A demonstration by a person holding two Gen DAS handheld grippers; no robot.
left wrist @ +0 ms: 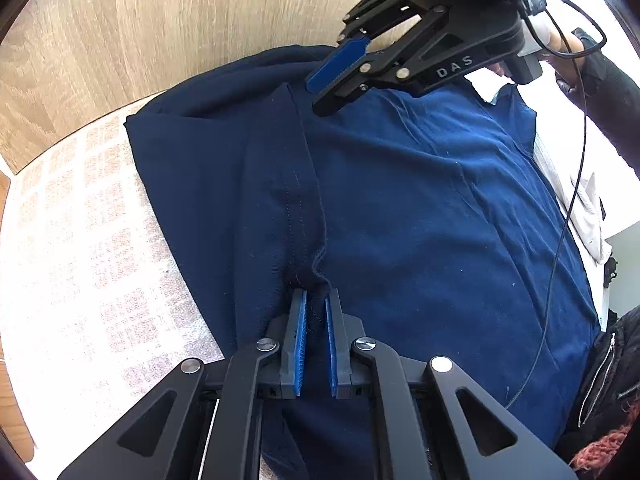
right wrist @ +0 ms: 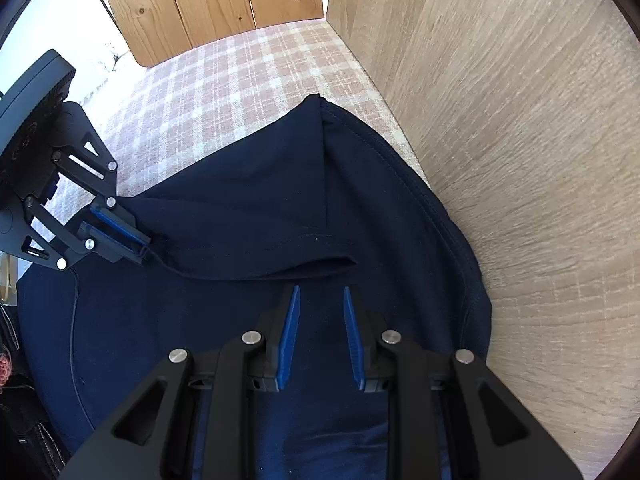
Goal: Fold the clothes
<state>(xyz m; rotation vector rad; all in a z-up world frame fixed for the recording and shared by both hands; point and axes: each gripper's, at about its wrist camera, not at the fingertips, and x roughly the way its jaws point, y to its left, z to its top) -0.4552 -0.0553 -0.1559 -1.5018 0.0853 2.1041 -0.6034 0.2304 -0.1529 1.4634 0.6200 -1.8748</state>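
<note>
A navy blue garment (left wrist: 420, 200) lies spread on a checked pink and white cover (left wrist: 80, 240). My left gripper (left wrist: 316, 294) is shut on a stitched hem of the garment, which bunches between its blue pads. From the right wrist view the left gripper (right wrist: 146, 250) pinches the garment's (right wrist: 260, 208) left edge, where a flap is folded over. My right gripper (right wrist: 321, 290) points down at the cloth just short of the flap's edge, its jaws apart with nothing pinched. In the left wrist view the right gripper (left wrist: 316, 98) hovers at the garment's far part.
A pale wood panel (right wrist: 520, 160) stands close along the garment's right side. Wooden planks (right wrist: 200, 0) rise behind the checked cover (right wrist: 224, 92). A black cable (left wrist: 568, 220) trails over the cloth. A person's black zipped jacket (left wrist: 608, 380) and a white cloth (left wrist: 576, 200) are at the right.
</note>
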